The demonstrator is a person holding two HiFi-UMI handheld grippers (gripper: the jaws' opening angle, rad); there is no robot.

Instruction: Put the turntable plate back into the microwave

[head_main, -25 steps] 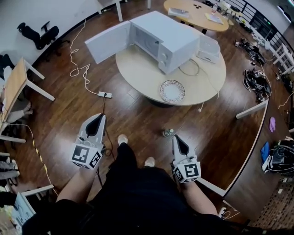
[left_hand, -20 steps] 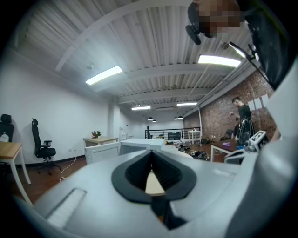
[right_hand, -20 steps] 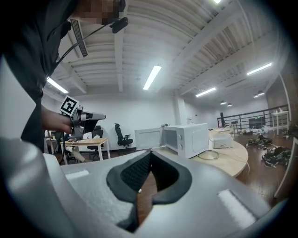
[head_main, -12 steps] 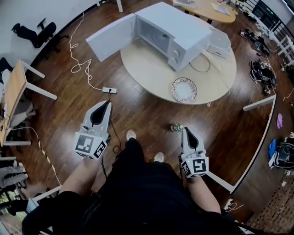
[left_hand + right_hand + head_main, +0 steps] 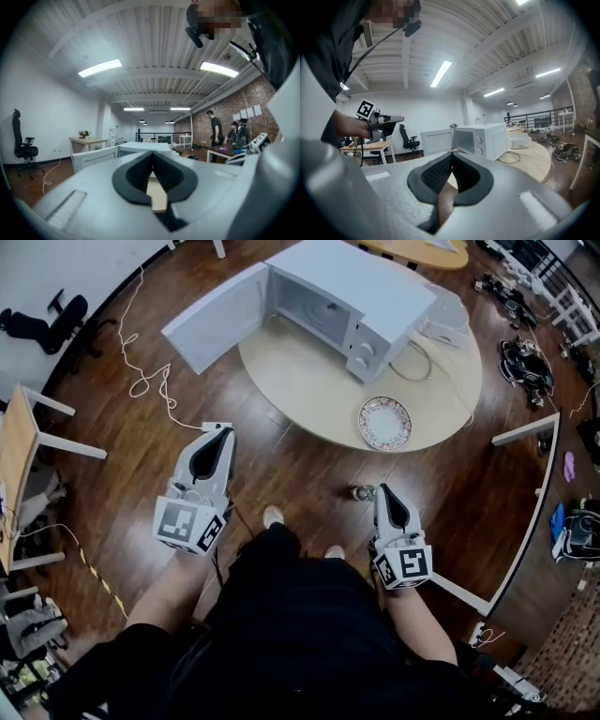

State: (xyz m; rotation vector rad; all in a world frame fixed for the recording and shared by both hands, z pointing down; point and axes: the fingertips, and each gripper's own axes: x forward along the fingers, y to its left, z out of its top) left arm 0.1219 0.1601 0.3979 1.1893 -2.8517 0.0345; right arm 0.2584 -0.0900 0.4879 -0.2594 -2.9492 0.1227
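Observation:
A white microwave [image 5: 352,296] stands on a round light-wood table [image 5: 300,381] with its door [image 5: 211,320] swung open to the left and its cavity empty. The patterned turntable plate [image 5: 384,423] lies flat near the table's front edge, right of the microwave. Both grippers are held over the floor, short of the table and pointing toward it. My left gripper [image 5: 219,437] is shut and empty, as is my right gripper [image 5: 385,493]. The right gripper view shows the microwave [image 5: 485,138] and its door [image 5: 436,140] ahead, beyond the shut jaw tips [image 5: 451,153].
A small bottle [image 5: 361,491] stands on the floor just before the right gripper. A power strip [image 5: 216,427] and white cable [image 5: 141,381] lie at the left. A white appliance [image 5: 450,315] sits behind the microwave. Two people [image 5: 215,129] stand far off.
The person has walked toward the table, so the microwave and plate sit nearer in the head view. Both grippers moved forward with the person and stayed shut.

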